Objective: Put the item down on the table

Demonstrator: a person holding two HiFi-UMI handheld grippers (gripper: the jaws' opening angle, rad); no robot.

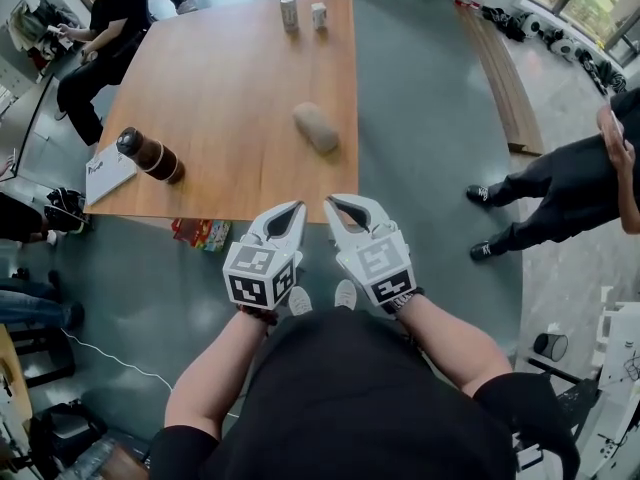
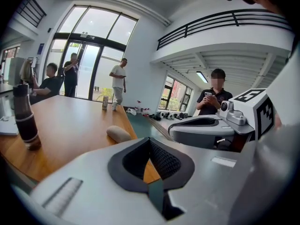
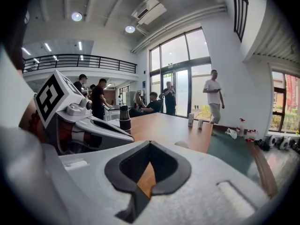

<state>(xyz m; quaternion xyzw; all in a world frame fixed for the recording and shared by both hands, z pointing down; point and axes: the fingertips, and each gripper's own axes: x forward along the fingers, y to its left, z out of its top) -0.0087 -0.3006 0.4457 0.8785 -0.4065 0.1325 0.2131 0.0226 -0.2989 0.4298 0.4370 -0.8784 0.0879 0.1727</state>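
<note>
The item, a beige oval lump [image 1: 316, 126], lies alone on the wooden table [image 1: 230, 88], right of its middle. It shows again in the left gripper view [image 2: 118, 134] and, partly hidden, in the right gripper view [image 3: 182, 145]. Both grippers hang side by side just off the table's near edge, well short of the item. My left gripper [image 1: 298, 207] is shut with nothing in it, its tips meeting [image 2: 150, 138]. My right gripper [image 1: 330, 202] is likewise shut and empty [image 3: 150, 143].
A dark bottle [image 1: 150, 154] stands near the table's left edge beside a white pad [image 1: 108, 176]. Two cans [image 1: 289, 13] stand at the far end. A person sits at the far left [image 1: 105, 28]; another stands at the right [image 1: 570, 183]. A red packet [image 1: 203, 233] lies on the floor.
</note>
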